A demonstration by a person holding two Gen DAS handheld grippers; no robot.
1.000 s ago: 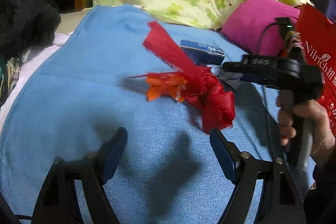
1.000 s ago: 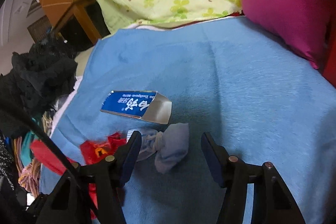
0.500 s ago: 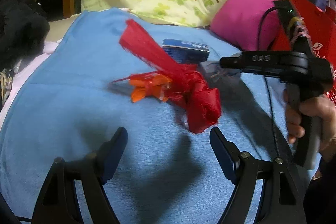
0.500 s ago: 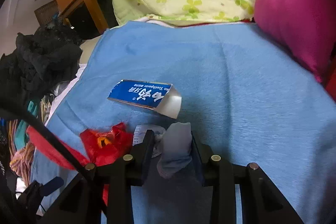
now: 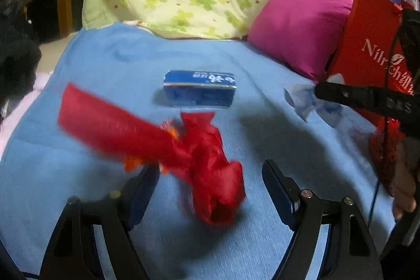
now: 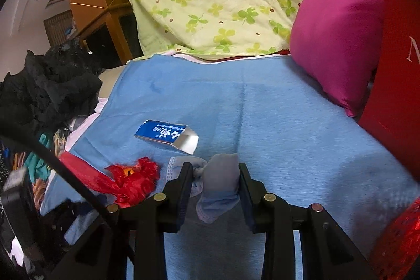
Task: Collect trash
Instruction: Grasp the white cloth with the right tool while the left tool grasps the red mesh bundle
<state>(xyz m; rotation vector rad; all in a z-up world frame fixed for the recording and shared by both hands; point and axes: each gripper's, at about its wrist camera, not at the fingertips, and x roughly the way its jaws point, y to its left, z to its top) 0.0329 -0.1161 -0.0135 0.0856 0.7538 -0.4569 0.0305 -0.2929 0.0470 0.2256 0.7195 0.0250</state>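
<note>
On the blue terry blanket (image 6: 288,122), the right gripper (image 6: 212,181) has its fingers clamped on a crumpled pale blue face mask (image 6: 218,183), just nearer the camera than the flat blue toothpaste carton (image 6: 165,135). The jaws have just been closing on it. The left gripper (image 5: 210,190) has its fingers well apart either side of a crumpled red plastic wrapper (image 5: 204,164), without pressing it; that wrapper lies just in front of the carton.
</note>
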